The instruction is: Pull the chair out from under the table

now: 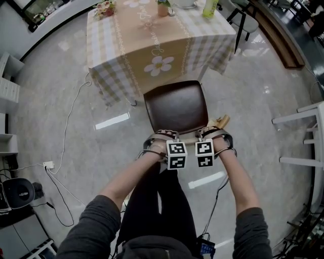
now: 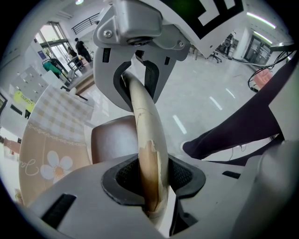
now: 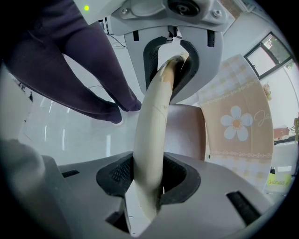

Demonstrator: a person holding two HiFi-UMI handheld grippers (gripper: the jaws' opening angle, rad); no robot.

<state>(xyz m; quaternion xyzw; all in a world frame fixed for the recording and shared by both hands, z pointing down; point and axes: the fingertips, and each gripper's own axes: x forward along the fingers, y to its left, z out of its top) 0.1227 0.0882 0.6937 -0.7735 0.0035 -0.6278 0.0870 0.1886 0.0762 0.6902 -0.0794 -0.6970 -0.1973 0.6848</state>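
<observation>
A: Chair, where?
B: The chair [image 1: 175, 107] is straight ahead of you with its brown seat up. The seat's far edge is right at the hanging hem of the cloth [image 1: 109, 76] on the table [image 1: 147, 30]. Nearly the whole seat shows clear of the table. Its rail [image 2: 148, 140] is on your side.

A: Left claw?
B: Your left gripper [image 1: 161, 141] points steeply down onto the rail. The jaws are partway closed, with the pads [image 2: 184, 175] pressed on the cream wood, one on each side. The finish is chipped just above the grip.

A: Right one?
B: Same deal. Your right gripper [image 1: 215, 139] points straight down, part closed and clamped on the rail. It sits near the rail's right end, and the tan tip pokes out just past it. The two grippers are side by side on the rail, near each other, and each gripper view shows the other one gripping further along.

A: Rest, quick.
B: Your legs [image 1: 157, 202], in dark trousers, stand just behind the chair. A cable [image 1: 71, 131] loops over the grey floor [image 1: 101, 167] on the left, down to a power strip [image 1: 48, 165]. A white rack [image 1: 304, 136] stands at the right, well apart from the chair. A bottle [image 1: 210, 7] and flowers [image 1: 105, 9] are on the table's far side.
</observation>
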